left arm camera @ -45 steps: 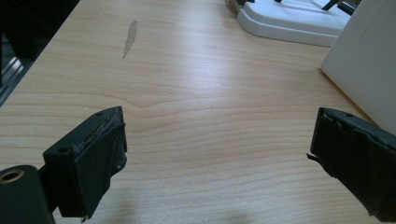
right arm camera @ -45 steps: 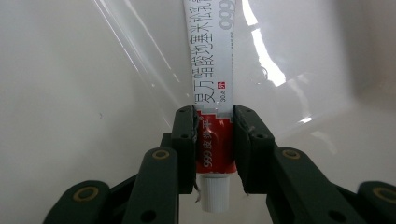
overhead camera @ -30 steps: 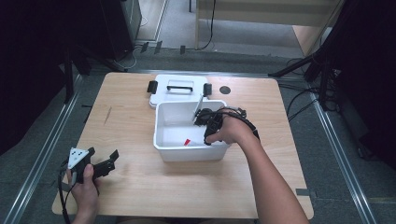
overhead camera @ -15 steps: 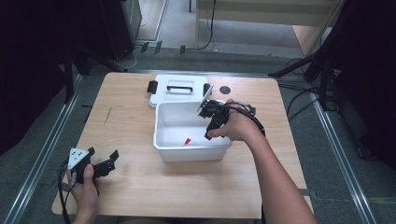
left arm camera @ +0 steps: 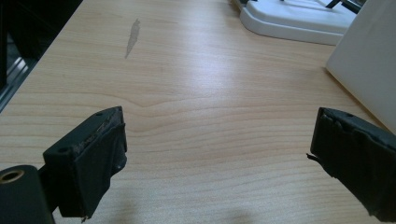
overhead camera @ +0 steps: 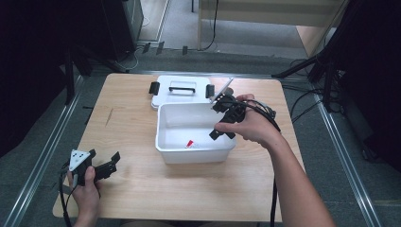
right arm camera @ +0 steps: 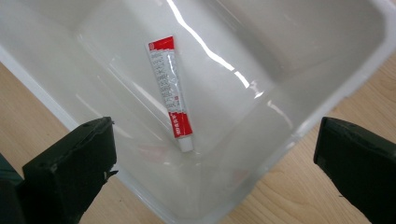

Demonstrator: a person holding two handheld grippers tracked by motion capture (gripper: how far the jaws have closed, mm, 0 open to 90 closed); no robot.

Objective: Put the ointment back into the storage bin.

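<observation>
A white plastic bin (overhead camera: 163, 125) stands in the middle of the wooden table. A small red and white tube (overhead camera: 189, 143) lies loose on its floor, seen from above in the right gripper view as the tube (right arm camera: 170, 93). My right gripper (overhead camera: 216, 120) hovers over the bin's right side, pointing down. Its jaws have just been opening and stand wide with nothing between them (right arm camera: 215, 163). My left gripper (overhead camera: 112, 163) rests low at the table's front left, open and empty (left arm camera: 219, 158), aimed across bare wood toward the bin wall (left arm camera: 369, 60).
The bin's white lid (overhead camera: 182, 90) with black latches lies flat just behind the bin. A grey smear (left arm camera: 132, 37) marks the wood at the left. Metal rails run along both table sides, and cables trail at the right.
My right gripper has risen out of the bin and its jaws have spread wide, leaving the tube on the bin floor. The left hand has stayed put.
</observation>
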